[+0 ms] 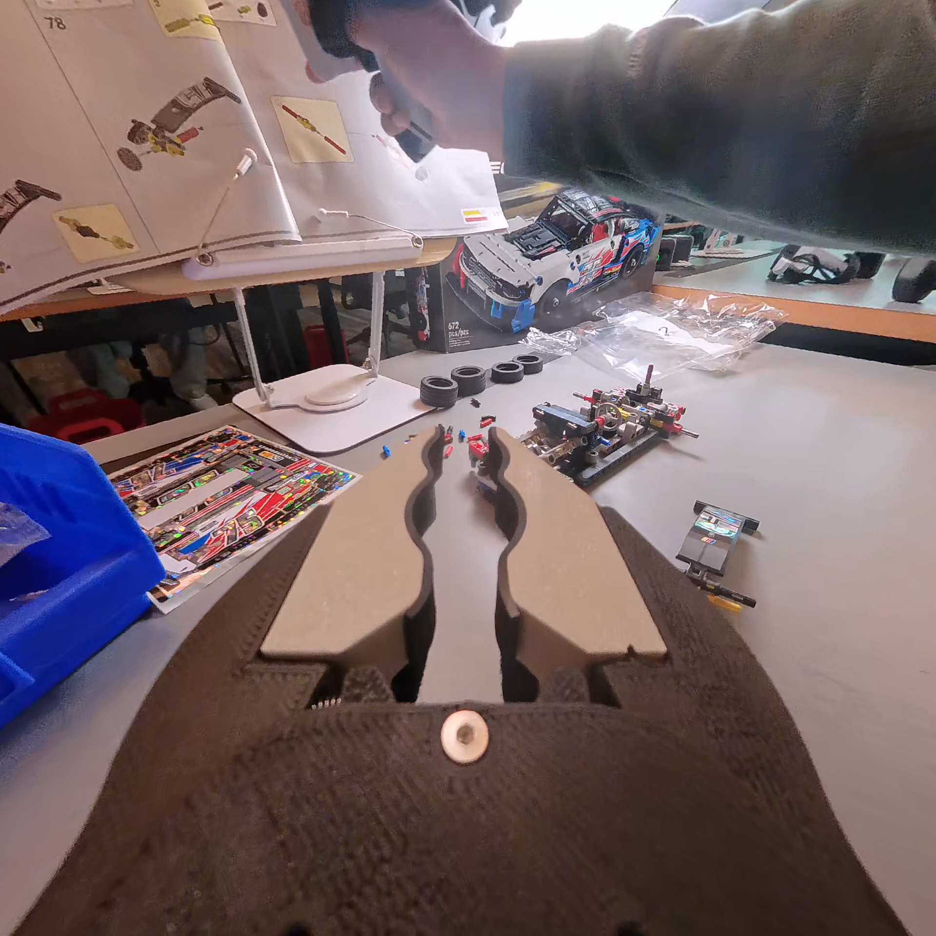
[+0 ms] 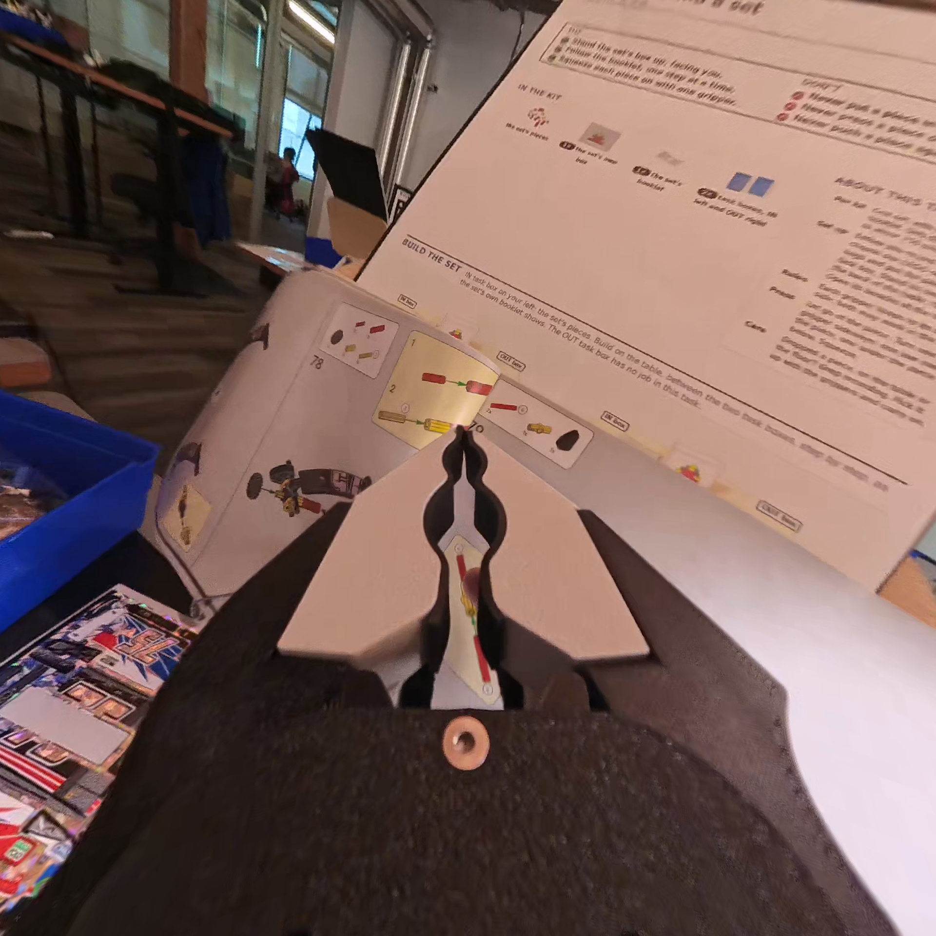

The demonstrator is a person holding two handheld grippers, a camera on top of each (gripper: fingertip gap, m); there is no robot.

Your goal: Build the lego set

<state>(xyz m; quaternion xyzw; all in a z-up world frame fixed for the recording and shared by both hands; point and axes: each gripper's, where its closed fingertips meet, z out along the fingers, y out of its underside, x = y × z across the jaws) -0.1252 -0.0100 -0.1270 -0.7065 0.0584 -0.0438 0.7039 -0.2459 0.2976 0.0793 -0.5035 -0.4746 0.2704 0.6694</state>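
While my left gripper [image 1: 463, 440] hangs half-open and empty above the loose pins [image 1: 448, 440], chassis [image 1: 608, 430] just right, my right gripper [image 2: 463, 438] pinches the booklet page [image 2: 445, 385] ahead; I'd finish turning it, then fetch parts.

1. We are in a shared workroom or lab: long orange-edged desks [image 1: 790, 304] stand in rows, with more on black frames [image 2: 101, 86] across the room.
2. We see a printed procedure sheet [image 2: 684, 228] propped upright and blue bins [image 2: 61, 486] on the grey desk [image 1: 759, 456].
3. We see tall windows [image 2: 299, 131] and ceiling strip lights [image 2: 309, 20].
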